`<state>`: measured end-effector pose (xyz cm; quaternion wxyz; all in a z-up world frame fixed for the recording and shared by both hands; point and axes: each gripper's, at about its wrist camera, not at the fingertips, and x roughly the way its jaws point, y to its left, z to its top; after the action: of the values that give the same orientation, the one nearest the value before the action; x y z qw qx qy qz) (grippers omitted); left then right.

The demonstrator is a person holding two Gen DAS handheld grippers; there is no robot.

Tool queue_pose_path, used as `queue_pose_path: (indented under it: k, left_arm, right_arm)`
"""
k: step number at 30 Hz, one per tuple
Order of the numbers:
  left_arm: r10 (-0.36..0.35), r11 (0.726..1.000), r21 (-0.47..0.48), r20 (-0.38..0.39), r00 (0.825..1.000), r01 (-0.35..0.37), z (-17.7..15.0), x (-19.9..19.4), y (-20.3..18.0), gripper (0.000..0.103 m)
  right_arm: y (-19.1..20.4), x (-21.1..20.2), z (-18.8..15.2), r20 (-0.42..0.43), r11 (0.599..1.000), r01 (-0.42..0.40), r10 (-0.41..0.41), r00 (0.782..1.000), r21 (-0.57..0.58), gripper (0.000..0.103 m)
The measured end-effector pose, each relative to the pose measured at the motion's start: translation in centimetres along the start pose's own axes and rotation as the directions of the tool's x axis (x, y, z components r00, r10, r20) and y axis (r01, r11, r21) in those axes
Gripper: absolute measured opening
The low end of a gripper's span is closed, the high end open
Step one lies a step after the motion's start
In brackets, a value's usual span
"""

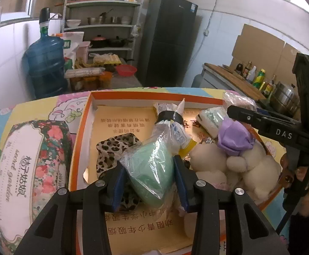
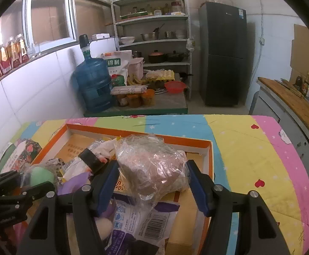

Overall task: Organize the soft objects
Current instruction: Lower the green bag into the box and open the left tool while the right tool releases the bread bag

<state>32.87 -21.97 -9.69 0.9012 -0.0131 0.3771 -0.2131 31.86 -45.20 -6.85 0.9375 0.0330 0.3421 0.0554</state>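
So the orange box sits mid-frame on the colourful quilted table, and it's already pretty full: a leopard-print cloth low in the middle of the left wrist view, a white plush toy with a purple bit on it to the right, a bagged white roll behind that, plus some packets. Both tools are busy. The left gripper has its pads pinching a green sponge in a clear bag, held right over the box at the bottom centre of that view. The right gripper is clamped around a crinkly clear bag with something pinkish inside, jaws fairly wide because the bundle is bulky, hovering over the right end of the box in the lower middle of its view. I'd say this is near the end, since most soft stuff looks like it's in the box and these two bags just need setting down and letting go. The one thing outside is a floral tissue pack on the table at the left edge; can't tell if that's meant to go in too.
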Motion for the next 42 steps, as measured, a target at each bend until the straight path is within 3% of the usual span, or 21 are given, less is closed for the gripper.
queue_pose_path:
  k: [16,24,30,42]
  left_arm:
    - [-0.038,0.999,-0.013,-0.036,0.999,0.037,-0.4,1.4,0.1,0.043]
    - [-0.069,0.998,-0.016,-0.028,0.997,0.068,-0.7,0.9,0.3,0.046]
    - [-0.058,0.998,0.009,0.025,0.998,0.058,-0.7,-0.9,0.1,0.063]
    - [-0.100,0.995,0.020,0.114,0.988,0.099,-0.7,-4.1,-0.1,0.067]
  right_arm:
    - [0.0,1.1,-0.3,-0.044,1.000,-0.015,0.015,0.999,0.001,0.066]
    - [0.0,0.6,-0.5,-0.019,1.000,-0.021,0.021,1.000,-0.005,0.072]
    - [-0.2,-0.1,-0.5,0.016,0.999,-0.042,0.042,0.999,0.006,0.077]
    - [0.8,-3.8,0.1,0.134,1.000,-0.005,0.004,0.991,0.008,0.079]
